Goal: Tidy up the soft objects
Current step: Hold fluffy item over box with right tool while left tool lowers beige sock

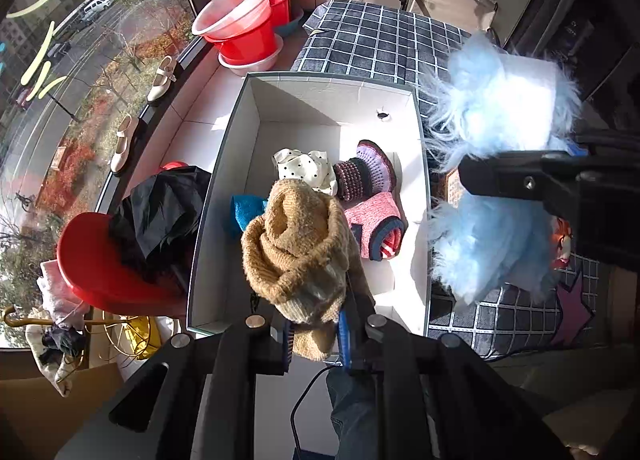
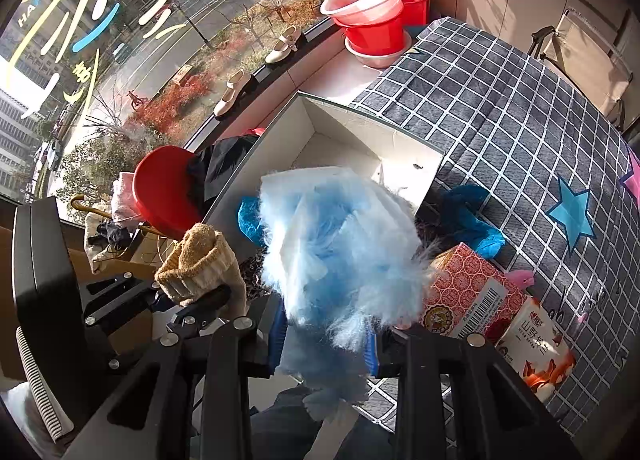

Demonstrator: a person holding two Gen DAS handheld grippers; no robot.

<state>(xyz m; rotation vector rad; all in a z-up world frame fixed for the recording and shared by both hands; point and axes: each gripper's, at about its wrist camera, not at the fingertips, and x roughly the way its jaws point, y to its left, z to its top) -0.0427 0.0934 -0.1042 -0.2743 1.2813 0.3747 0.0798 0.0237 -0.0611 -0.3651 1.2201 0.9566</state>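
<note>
1. Two grippers are loaded at once: my left gripper [image 1: 316, 334] pinches a tan knitted sock [image 1: 298, 256] between its blue pads, and my right gripper [image 2: 326, 340] is clamped on a fluffy light-blue slipper [image 2: 340, 256].
2. My left gripper points steeply down, so the tan sock hangs over the near end of the white cardboard box [image 1: 224, 179].
3. Several soft things already lie on the box floor: a white polka-dot cloth [image 1: 306, 169] near the middle, a purple knitted bootie [image 1: 366, 173] by the right wall, a pink knitted piece [image 1: 376, 225] just nearer than it, and a teal piece [image 1: 244, 213] by the left wall, partly hidden behind the sock.
4. From the left wrist view, the slipper hangs beyond the box's right wall, above the grid-pattern cloth [image 1: 380, 43].
5. On that cloth, near the box's right wall, lie a patterned red carton [image 2: 468, 288], a small white-and-orange pack [image 2: 536, 356] and a crumpled blue thing [image 2: 472, 219], perhaps a cloth; the fur blocks part of it.
6. Left of the box sit a red stool [image 1: 92, 260] with black fabric [image 1: 160, 211] draped on it.
</note>
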